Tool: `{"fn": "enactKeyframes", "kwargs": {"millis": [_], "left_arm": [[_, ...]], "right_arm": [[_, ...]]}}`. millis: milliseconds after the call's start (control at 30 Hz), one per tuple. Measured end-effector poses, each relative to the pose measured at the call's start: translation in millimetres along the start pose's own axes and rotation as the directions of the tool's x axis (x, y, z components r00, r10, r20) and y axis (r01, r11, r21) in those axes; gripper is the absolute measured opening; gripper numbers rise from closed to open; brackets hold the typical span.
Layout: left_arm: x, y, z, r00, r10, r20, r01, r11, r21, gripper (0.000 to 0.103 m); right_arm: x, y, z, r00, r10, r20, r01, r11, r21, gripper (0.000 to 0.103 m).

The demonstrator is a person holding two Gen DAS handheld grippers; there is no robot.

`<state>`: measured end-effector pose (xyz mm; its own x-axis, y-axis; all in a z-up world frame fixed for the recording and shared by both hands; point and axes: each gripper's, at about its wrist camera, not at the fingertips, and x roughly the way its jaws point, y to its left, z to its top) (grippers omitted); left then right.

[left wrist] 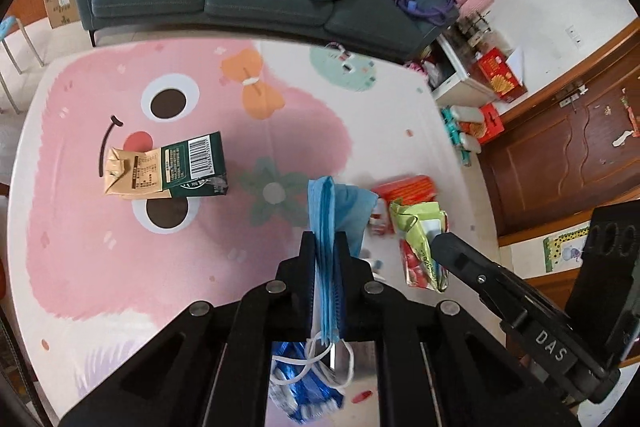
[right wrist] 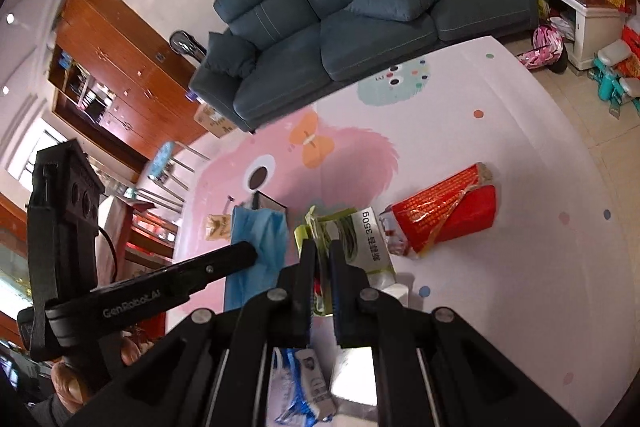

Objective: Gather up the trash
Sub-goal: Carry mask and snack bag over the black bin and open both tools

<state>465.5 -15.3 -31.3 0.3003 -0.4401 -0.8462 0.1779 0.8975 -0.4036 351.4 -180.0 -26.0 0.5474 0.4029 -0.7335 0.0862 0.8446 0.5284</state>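
Left tongs (left wrist: 325,247) clamp a blue face mask (left wrist: 326,215) (folded); right tongs (right wrist: 320,255) pinch a green snack bag (right wrist: 352,239) alongside.

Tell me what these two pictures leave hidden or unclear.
- Blue packet: left wrist view, mostly behind the left tongs, which grip a mask.
- Green bag: right wrist view, its pinched edge hidden by the right tongs.
- Carton: right wrist view, mostly behind the mask.
- Red wrapper: left wrist view, blurred, partly behind the mask.

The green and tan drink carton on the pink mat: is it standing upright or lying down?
Lying down. The green and tan drink carton rests on its broad side on the pink mat, barcode panel facing up.
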Motion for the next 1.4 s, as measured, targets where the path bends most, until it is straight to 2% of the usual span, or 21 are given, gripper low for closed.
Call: {"fn": "enactKeyframes", "kwargs": {"millis": [133,300,533,733,867,1067,1233,1400], "left_arm": [[-29.3,-15.4,-15.4,1.0,0.002,0.024,-0.003,1.0,0.022,0.006],[-69.4,-34.2,-58.2,0.999,-0.001,0.044,-0.001,0.999,0.045,0.006],[-118.3,-61.9,-142.6,0.997,0.001,0.076,-0.004,0.999,0.033,0.006],[-147.0,-85.5,-235.1,0.996,-0.018,0.085,0.019,1.0,-0.007,0.006],[-151.4,-99.2,-301.6,0.998,-0.015,0.054,0.016,1.0,-0.025,0.006],[-141.1,-110.5,-379.3,0.999,0.033,-0.025,-0.033,0.999,-0.02,0.006],[-126.4,-108.4,-422.9,0.995,0.081,-0.059,-0.081,0.997,0.0,0.006],[-97.2,-98.8,-449.6,0.987,0.129,-0.094,-0.127,0.991,0.031,0.006]], "right_arm": [[-28.7,3.5,-9.3,0.999,0.046,0.024,-0.046,0.999,0.008,0.007],[-74.2,6.6,-42.0,0.995,0.096,0.03,-0.096,0.995,0.001,0.007],[-140.4,-6.9,-108.2,0.988,0.154,0.02,-0.154,0.988,-0.011,0.006],[-192.1,-23.9,-170.9,0.984,0.177,-0.024,-0.178,0.983,-0.037,0.006],[-218.8,-33.8,-211.9,0.982,0.177,-0.057,-0.181,0.982,-0.059,0.006],[-240.3,-49.0,-272.4,0.979,0.164,-0.122,-0.172,0.983,-0.063,0.007],[-233.6,-69.7,-314.7,0.975,0.145,-0.169,-0.15,0.989,-0.018,0.007],[-211.0,-91.3,-353.3,0.974,0.102,-0.201,-0.1,0.995,0.02,0.007]]}}
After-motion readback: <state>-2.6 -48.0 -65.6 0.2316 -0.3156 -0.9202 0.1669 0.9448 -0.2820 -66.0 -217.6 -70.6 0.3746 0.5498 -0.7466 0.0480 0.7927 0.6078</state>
